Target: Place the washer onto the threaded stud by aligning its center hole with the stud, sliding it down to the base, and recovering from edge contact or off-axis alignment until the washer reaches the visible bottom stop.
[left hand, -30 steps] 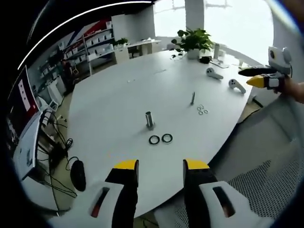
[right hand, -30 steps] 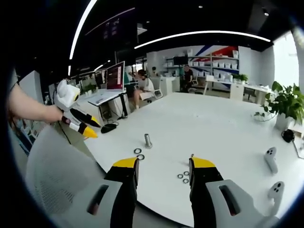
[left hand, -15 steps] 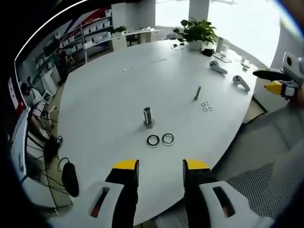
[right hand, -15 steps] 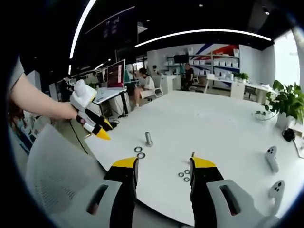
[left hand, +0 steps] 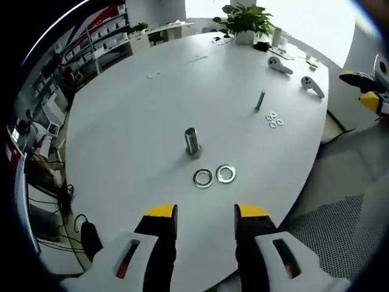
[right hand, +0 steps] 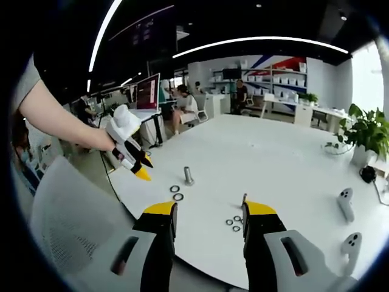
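Now two washers [left hand: 213,176] lie on table [left hand: 134,115] just ahead of my left gripper [left hand: 206,213], jaws apart, beside stud [left hand: 192,142]; right gripper [right hand: 208,212] jaws apart too.

A large white oval table [left hand: 140,109] fills an open office; shelving [right hand: 276,82], a potted plant [left hand: 243,15], and bright windows stand beyond its far edge.

We see an open-plan office: ahead of the right gripper's jaws, a large white oval meeting table [right hand: 285,158], seated people at monitor desks [right hand: 146,112] beyond left, white storage shelving [right hand: 279,82] behind, and a potted green plant [right hand: 364,137] far right.
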`<state>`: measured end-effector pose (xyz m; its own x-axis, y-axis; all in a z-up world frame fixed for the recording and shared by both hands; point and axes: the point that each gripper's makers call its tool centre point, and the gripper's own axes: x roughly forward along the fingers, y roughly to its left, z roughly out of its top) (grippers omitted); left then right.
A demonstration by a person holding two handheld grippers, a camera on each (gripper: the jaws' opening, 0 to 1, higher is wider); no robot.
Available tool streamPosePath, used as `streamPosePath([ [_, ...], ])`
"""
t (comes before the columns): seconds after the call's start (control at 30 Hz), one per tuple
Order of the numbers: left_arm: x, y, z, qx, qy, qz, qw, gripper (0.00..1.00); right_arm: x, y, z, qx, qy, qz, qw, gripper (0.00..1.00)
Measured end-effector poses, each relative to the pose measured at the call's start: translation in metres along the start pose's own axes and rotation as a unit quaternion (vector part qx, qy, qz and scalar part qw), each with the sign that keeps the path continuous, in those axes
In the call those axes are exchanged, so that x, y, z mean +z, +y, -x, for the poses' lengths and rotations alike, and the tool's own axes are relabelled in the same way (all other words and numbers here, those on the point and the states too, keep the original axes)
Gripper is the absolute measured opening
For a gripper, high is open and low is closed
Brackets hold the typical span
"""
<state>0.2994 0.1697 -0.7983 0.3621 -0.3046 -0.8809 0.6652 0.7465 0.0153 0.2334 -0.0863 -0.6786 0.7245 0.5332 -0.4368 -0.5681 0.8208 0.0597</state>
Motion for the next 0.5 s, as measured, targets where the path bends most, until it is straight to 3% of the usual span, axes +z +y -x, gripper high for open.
streamPosePath([
  [0.23, 0.001, 0.004, -0.019, -0.008, 0.017, -0.005, 0.9998, 0.35, -0.003, -0.002, -0.001, -0.005, 0.008, 0.0, 1.0, 0.45],
  [0.3, 0.002, 0.003, -0.023, -0.016, 0.023, 0.01, 0.9996, 0.35, -0.003, -0.002, 0.0, -0.005, 0.009, 0.001, 0.9999, 0.45],
  [0.37, 0.008, 0.001, -0.025, -0.022, 0.014, 0.031, 0.9992, 0.35, -0.003, -0.003, 0.0, -0.008, 0.008, 0.002, 0.9999, 0.45],
  [0.5, 0.013, 0.0, -0.033, -0.021, 0.015, 0.029, 0.9993, 0.35, -0.003, -0.006, 0.001, -0.015, 0.006, -0.001, 0.9999, 0.45],
])
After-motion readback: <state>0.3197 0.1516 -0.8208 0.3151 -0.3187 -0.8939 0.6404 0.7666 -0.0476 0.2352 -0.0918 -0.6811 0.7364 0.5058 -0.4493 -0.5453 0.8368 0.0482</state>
